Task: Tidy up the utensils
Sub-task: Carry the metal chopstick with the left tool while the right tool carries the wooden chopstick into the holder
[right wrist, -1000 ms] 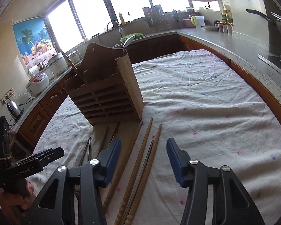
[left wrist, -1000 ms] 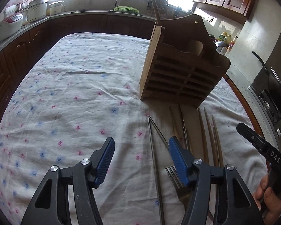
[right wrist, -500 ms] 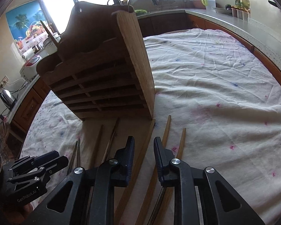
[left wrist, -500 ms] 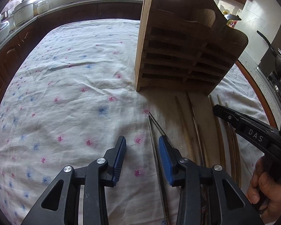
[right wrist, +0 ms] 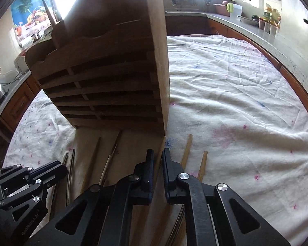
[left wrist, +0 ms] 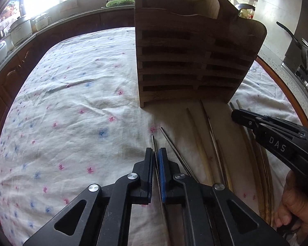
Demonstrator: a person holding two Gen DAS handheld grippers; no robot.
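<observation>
On the cloth-covered worktop, before the slatted wooden utensil rack, both tongs have closed: left tongs now clench a thin metal chopstick; right tongs clench a wooden chopstick, ready for lifting rackward.

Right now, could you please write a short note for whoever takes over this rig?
Left gripper: shut on a metal chopstick lying on the cloth.
Right gripper: shut on a wooden chopstick, also on the cloth.
The holder stands upright behind both; one stick already stands in its top.
Done: both chopsticks gripped, neither clearly lifted.
Left: put both in the holder, then the second metal chopstick and the other wooden ones lying in front of it.
</observation>
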